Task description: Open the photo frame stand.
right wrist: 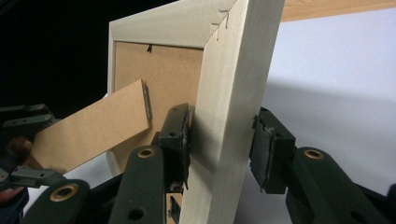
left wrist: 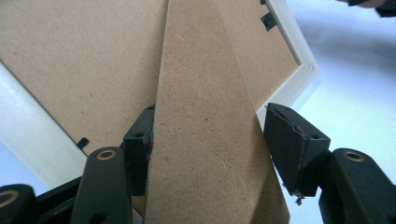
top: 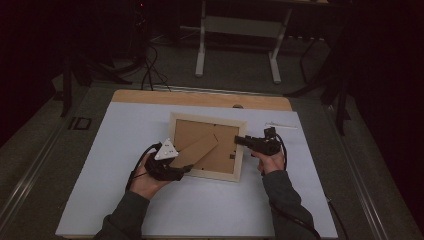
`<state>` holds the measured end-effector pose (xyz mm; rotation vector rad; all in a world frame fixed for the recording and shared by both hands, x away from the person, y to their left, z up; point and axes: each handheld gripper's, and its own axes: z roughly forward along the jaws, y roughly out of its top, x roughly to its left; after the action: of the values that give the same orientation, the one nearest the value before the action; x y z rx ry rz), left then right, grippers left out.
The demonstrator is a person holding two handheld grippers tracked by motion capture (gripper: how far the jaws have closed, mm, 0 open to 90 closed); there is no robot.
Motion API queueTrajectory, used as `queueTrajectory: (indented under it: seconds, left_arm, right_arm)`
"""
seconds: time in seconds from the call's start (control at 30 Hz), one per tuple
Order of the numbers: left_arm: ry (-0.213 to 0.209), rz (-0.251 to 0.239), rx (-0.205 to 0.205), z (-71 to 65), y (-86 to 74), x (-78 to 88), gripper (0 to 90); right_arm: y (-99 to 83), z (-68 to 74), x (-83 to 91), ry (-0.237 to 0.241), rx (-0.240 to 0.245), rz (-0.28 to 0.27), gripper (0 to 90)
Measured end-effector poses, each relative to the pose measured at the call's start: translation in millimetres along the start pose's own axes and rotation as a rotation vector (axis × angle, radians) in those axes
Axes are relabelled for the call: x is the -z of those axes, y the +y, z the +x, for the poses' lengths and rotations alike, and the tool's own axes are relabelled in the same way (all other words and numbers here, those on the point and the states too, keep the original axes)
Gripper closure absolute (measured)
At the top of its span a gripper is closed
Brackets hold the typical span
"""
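While left tongs straddle stand flap, right tongs straddle frame rail.

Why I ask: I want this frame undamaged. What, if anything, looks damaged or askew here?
The right jaw pad of the left gripper looks frayed, its edge torn and ragged. The cardboard stand is swung out from the picture frame back, between the jaws. The right gripper straddles the frame's side rail. No damage shows on the frame itself.

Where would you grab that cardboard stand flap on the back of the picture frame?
By its free wide end, coming from the left. The stand flap is hinged near the frame's middle and lifts away, so the left tongs can straddle its thin edges there.
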<state>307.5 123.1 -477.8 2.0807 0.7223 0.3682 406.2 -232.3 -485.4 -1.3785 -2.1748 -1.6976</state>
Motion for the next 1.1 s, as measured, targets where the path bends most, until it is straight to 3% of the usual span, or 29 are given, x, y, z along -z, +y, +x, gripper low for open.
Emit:
queueTrajectory:
  seconds: [0.2, 0.53, 0.67, 0.87, 1.0, 1.1]
  left_arm:
    - [-0.020, -0.004, 0.014, 2.4, -0.9, 2.1, 41.5]
    - [-0.067, -0.053, 0.050, 5.4, -1.9, 9.7, 41.7]
    - [-0.057, -0.061, 0.059, 8.7, -2.5, 13.8, 41.6]
    - [-0.054, -0.109, 0.090, 15.1, -3.2, 23.1, 41.8]
    - [-0.029, -0.151, 0.143, 27.2, -4.7, 32.5, 42.7]
    - [-0.009, -0.154, 0.169, 33.0, -5.3, 33.7, 43.6]
  right_arm:
    - [1.2, 1.7, 1.1, 0.005, 0.015, -0.005, 61.5]
    - [1.3, 3.9, 2.9, 0.010, 0.046, -0.015, 62.0]
    - [1.5, 5.4, 3.6, 0.011, 0.056, -0.019, 62.1]
    - [1.7, 6.1, 3.8, 0.011, 0.064, -0.022, 62.1]
    - [1.8, 6.8, 4.3, 0.012, 0.069, -0.022, 62.2]
    - [1.8, 7.4, 4.6, 0.012, 0.074, -0.023, 62.2]
